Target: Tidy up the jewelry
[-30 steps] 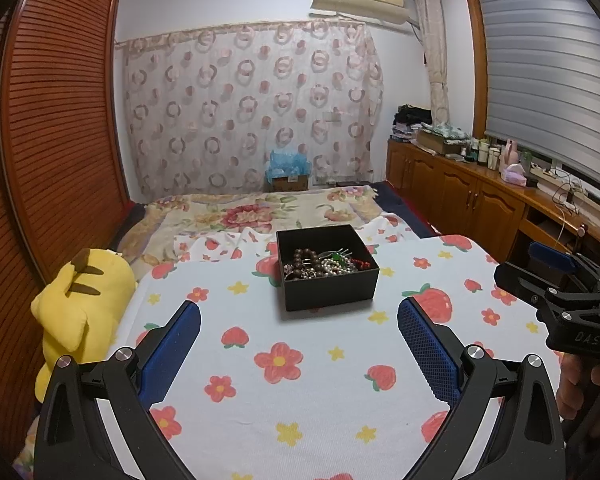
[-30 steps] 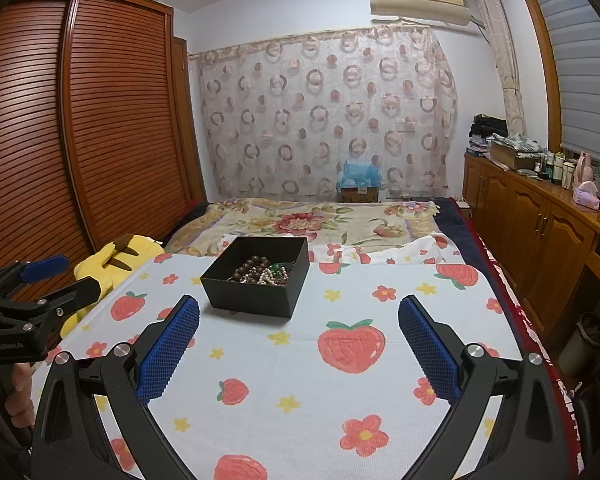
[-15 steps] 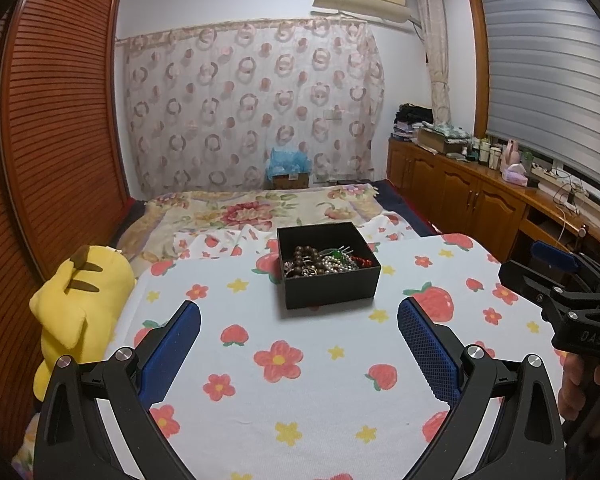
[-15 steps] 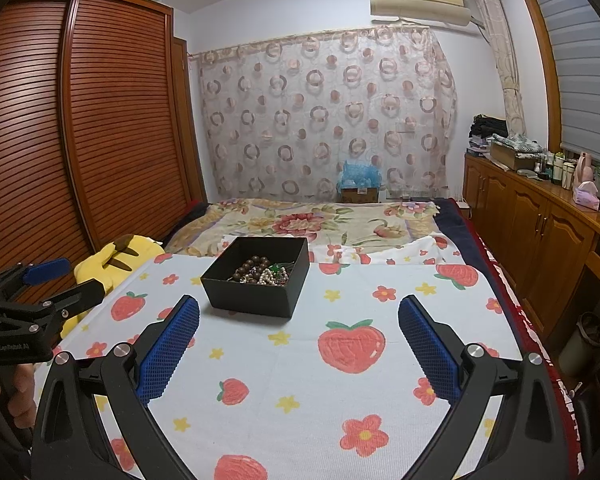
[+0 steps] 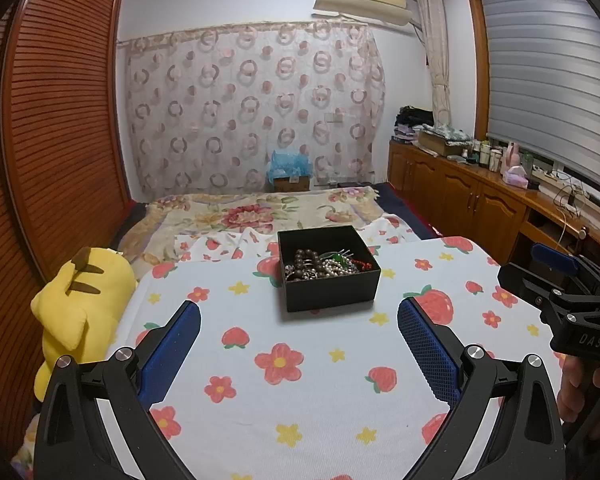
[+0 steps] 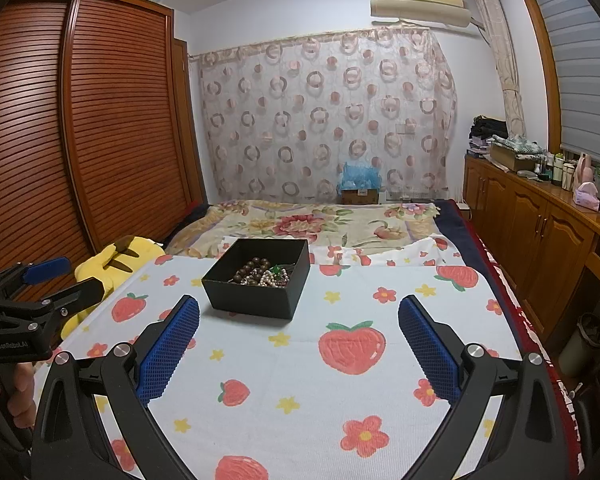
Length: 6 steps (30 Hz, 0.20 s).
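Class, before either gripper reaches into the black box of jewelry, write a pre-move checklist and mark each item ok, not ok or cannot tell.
1. Left gripper open, nothing held: ok.
2. Right gripper open, nothing held: ok.
3. Black box lidless, upright on the strawberry cloth: ok.
4. Jewelry separated for a single pick: not ok, beads lie tangled.
5. Cloth between grippers and box free of objects: ok.
6. Place to sort pieces into: cannot tell, none visible.

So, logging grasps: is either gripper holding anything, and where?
Nothing. Left gripper and right gripper both hang open, short of the black jewelry box.
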### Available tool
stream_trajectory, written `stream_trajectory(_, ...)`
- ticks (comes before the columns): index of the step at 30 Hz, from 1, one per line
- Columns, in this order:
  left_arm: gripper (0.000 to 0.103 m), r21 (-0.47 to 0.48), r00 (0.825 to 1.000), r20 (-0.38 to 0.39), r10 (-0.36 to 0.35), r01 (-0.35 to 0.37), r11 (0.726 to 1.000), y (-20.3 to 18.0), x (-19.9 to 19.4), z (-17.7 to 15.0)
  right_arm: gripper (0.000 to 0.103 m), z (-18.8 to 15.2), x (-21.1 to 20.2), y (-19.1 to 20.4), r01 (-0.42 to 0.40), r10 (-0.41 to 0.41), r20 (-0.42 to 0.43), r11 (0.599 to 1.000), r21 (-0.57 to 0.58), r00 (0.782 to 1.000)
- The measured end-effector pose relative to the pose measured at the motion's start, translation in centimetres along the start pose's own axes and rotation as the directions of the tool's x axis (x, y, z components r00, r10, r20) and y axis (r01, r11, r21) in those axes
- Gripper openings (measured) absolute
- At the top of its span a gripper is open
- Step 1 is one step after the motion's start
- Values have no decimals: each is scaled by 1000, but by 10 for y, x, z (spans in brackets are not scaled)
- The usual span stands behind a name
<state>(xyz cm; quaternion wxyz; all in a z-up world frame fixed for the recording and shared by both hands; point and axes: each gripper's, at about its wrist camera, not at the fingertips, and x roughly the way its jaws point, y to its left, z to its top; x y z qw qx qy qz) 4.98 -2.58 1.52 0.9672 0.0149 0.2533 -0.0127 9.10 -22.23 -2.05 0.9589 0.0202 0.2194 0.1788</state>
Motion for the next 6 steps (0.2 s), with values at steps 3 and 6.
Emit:
stream_trajectory(3,95,-3,1000,0,-4,4,1000,0,0,0,101,-1,1,0,3,-3,2,1000,1,1000)
stream_trajectory(6,95,-1,1000,1,-2,2,1000,0,0,-1,101,-2,0,-1,5,-5,1,1000,2,1000)
